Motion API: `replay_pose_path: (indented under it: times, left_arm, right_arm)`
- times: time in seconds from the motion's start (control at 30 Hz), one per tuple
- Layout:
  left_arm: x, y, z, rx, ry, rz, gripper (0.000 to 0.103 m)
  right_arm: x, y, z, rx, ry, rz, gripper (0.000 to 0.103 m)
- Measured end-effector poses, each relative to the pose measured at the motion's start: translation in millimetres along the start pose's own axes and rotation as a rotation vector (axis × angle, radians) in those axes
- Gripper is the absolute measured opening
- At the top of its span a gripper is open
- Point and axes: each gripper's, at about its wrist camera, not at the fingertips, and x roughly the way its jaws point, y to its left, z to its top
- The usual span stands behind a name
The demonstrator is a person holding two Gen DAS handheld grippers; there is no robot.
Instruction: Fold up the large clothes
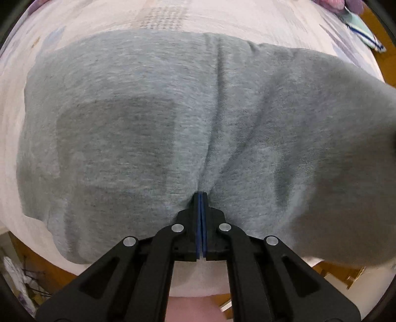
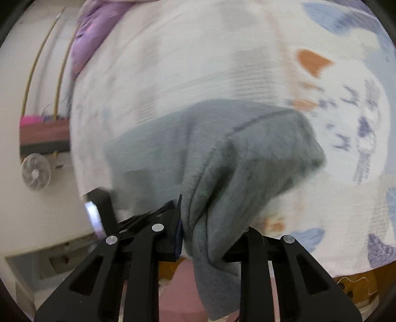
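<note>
- Left tongs [image 1: 201, 195]: clamped on grey garment [image 1: 148, 123], near bed [image 1: 222, 17] edge.
- Right tongs [image 2: 210, 223]: clamped on bunched garment fold.
- Advice: lift both evenly, keeping fold taut.

grey fleece garment [image 1: 153, 128] - spread on bed | one end bunched, lifted

A sweatshirt [image 1: 153, 128] lies spread across a bed [image 1: 173, 17], its near edge pinched in the left gripper [image 1: 201, 198] at the bed's front; its right side rises off the bedspread into the right gripper [image 2: 210, 232], with a fan [image 2: 36, 171] on the floor to the bed's left
</note>
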Motion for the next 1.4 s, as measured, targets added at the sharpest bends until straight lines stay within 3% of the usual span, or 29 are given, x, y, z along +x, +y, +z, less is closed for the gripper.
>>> replay_pose_path:
  times: [0.1,0.2,0.27,0.33,0.43,0.6,0.73,0.8,0.83,0.87,0.9,0.97,1.13,1.2,1.27,1.4]
  left_arm:
    - [-18,17,-11,-0.03,-0.021,-0.049,0.002]
    - [-50,40,-8,-0.06,-0.051,-0.03,0.002]
    - [-73,62,-5,-0.084,-0.067,-0.012,0.002]
    - [-93,93,-2,-0.119,-0.086,-0.044,0.003]
    - [-107,119,-5,-0.127,-0.106,0.012,0.003]
    - [-114,146,-18,-0.196,-0.133,0.015,0.003]
    - [-124,205,-32,-0.282,-0.127,0.007,0.004]
    - [-126,221,-37,-0.31,-0.105,0.009,0.004]
    - [-123,230,-38,-0.32,-0.093,0.019,0.004]
    - [-124,233,-40,-0.326,-0.086,0.024,0.004]
    - [-124,240,-43,-0.337,-0.082,0.025,0.005]
    - [-126,249,-49,-0.364,-0.083,0.014,0.024]
    - [-130,247,-54,-0.414,-0.106,-0.096,0.053]
    - [-131,235,-49,-0.404,-0.123,-0.175,0.055]
    - [-129,214,-40,-0.361,-0.126,-0.274,0.074]
    - [-98,174,-26,-0.294,-0.053,-0.372,0.072]
  right_arm:
    - [-9,37,10,-0.092,0.006,0.006,0.02]
    - [8,91,9,-0.169,0.067,-0.005,0.02]
    - [33,122,9,-0.217,0.108,-0.049,0.02]
    - [58,150,13,-0.259,0.144,-0.117,0.02]
    - [94,174,20,-0.245,0.187,-0.133,0.02]
    - [174,201,33,-0.182,0.26,-0.166,0.021]
    - [219,208,37,-0.12,0.29,-0.176,0.021]
    - [236,206,40,-0.074,0.302,-0.182,0.035]
    - [239,205,42,-0.041,0.311,-0.14,0.051]
    - [240,207,44,-0.022,0.314,-0.093,0.066]
    - [237,210,46,-0.031,0.303,-0.08,0.072]
    - [224,218,48,-0.078,0.278,-0.112,0.085]
    - [172,214,41,-0.102,0.227,-0.087,0.085]
    - [152,210,39,-0.101,0.184,-0.108,0.085]
    - [129,198,36,-0.075,0.14,-0.119,0.085]
    - [104,179,36,-0.046,0.053,-0.215,0.085]
